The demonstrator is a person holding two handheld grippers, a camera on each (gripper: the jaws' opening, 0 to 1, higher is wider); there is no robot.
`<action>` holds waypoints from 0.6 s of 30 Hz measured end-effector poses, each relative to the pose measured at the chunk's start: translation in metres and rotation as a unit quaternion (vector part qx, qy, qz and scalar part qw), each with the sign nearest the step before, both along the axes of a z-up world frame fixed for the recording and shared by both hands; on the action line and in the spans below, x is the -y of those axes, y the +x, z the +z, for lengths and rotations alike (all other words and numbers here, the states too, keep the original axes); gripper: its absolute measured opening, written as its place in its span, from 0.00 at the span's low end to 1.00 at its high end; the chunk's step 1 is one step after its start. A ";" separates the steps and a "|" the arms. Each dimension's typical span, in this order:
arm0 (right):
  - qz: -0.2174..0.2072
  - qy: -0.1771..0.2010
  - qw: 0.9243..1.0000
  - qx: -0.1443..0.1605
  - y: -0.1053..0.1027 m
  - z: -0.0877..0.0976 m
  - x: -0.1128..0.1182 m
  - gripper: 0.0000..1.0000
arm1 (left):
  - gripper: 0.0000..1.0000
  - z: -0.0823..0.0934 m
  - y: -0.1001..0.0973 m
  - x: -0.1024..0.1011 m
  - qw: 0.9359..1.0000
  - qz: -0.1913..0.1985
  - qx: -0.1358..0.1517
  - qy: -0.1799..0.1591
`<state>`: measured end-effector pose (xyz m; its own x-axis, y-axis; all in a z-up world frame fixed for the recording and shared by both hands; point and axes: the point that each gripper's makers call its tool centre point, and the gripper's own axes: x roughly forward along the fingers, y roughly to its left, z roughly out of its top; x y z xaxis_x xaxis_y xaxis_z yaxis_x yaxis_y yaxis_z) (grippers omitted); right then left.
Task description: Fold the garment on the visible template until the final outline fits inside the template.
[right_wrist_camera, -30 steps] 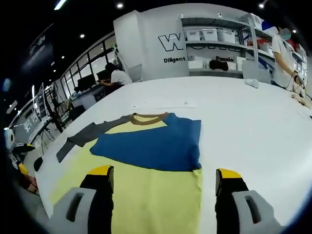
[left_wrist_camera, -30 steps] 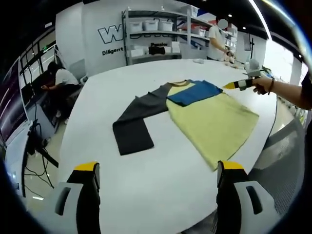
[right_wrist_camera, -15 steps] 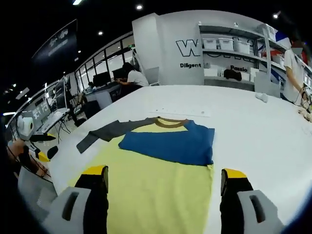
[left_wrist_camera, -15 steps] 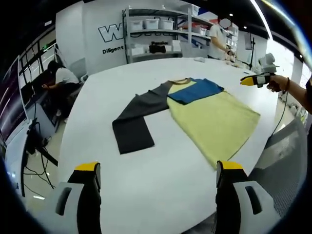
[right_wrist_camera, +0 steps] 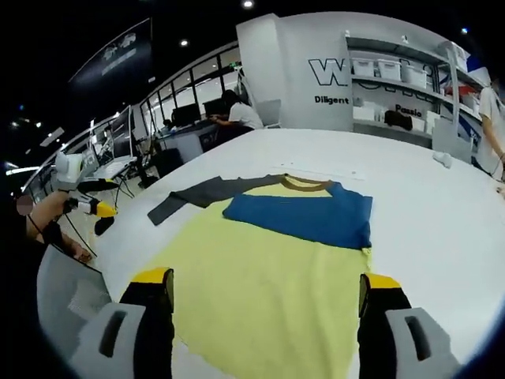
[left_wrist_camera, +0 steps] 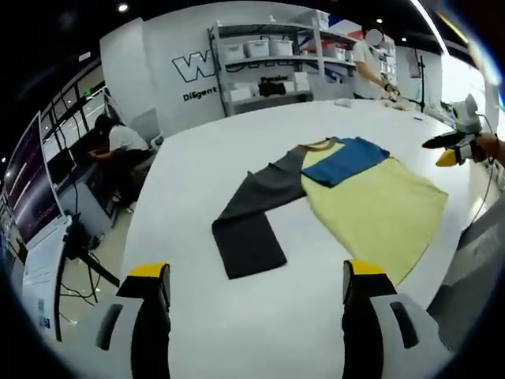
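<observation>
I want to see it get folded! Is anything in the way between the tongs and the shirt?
Nothing visible is. In the left gripper view, bare white table lies between the open left tongs and the shirt. In the right gripper view, the open right tongs hover over the shirt's yellow part, not touching it.

White lettered wall (left_wrist_camera: 170,55), shelving with bins (left_wrist_camera: 264,59), window row (right_wrist_camera: 193,106), ceiling spotlights (right_wrist_camera: 248,4).

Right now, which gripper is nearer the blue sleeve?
Right. The right gripper hangs just off the shirt's far edge, beside the blue sleeve. The left gripper is off the opposite edge, past the grey sleeve.
</observation>
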<state>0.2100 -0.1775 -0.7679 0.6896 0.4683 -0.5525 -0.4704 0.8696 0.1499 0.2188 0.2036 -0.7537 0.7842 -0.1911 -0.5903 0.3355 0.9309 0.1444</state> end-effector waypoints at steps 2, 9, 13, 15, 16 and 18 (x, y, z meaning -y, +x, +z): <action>0.001 0.004 1.000 -0.001 -0.002 0.001 -0.002 0.99 | 0.83 0.001 0.008 -0.002 1.000 0.006 0.007 0.004; 0.001 0.007 1.000 0.013 -0.006 0.013 -0.006 0.99 | 0.75 -0.004 0.036 -0.014 0.999 0.022 0.015 0.019; 0.002 0.009 1.000 0.023 -0.007 0.022 -0.007 0.99 | 0.72 -0.004 0.052 -0.020 0.999 0.039 0.026 0.014; 0.005 0.013 1.000 0.027 -0.007 0.025 -0.008 0.99 | 0.72 -0.006 0.059 -0.020 0.999 0.043 0.026 0.013; 0.006 0.017 0.999 0.027 -0.008 0.027 -0.009 0.99 | 0.72 -0.007 0.062 -0.019 0.999 0.043 0.027 0.013; 0.010 0.028 0.999 0.027 -0.011 0.031 -0.013 0.99 | 0.71 -0.010 0.069 -0.018 0.999 0.039 0.028 0.019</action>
<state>0.1992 -0.1650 -0.7365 0.7078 0.5123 -0.4865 -0.4971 0.8504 0.1723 0.2875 0.2214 -0.7634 0.8284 -0.1057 -0.5500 0.2516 0.9476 0.1968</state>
